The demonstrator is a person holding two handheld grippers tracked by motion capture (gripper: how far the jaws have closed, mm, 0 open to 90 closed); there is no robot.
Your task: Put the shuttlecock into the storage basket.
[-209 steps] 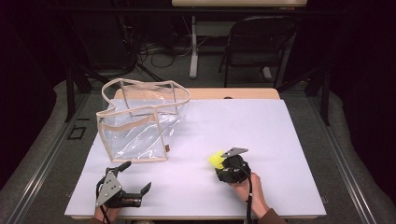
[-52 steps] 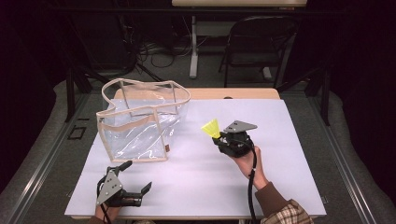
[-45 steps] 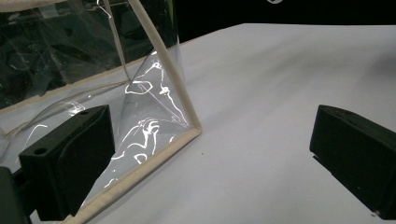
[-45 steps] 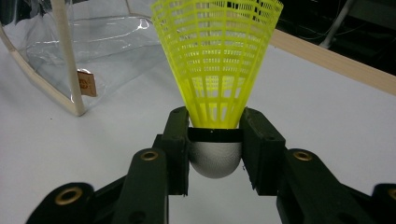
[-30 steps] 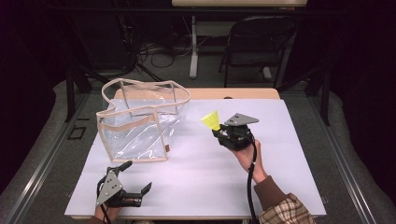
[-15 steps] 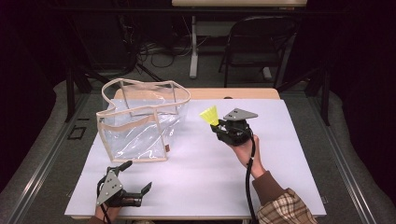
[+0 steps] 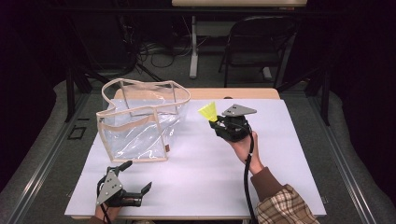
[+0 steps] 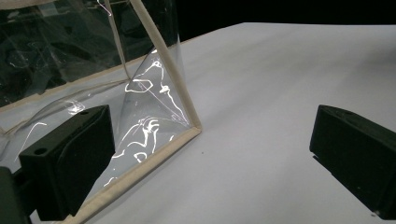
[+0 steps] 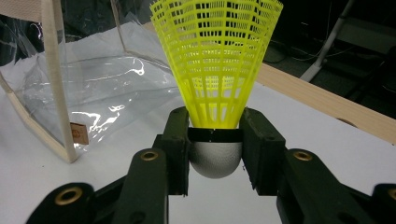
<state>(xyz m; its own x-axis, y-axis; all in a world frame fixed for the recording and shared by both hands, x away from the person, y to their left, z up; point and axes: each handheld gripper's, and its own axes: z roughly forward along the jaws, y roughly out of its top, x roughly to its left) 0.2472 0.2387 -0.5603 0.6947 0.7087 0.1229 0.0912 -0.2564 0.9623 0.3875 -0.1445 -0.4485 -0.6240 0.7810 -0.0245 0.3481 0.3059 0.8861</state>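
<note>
Right gripper view: shuttlecock's white cork.

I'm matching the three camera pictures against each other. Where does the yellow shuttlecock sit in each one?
High view: shuttlecock at centre, in the right claw.
Left gripper view: not in it.
Right gripper view: shuttlecock top centre, clamped at its base.
Shared landmark: clear bag.

The right gripper, clamped on the yellow shuttlecock, has travelled from the near middle of the bench toward its far side. It has risen off the surface and now sits just beside the clear bag, with the person's forearm extended further into view.
</note>
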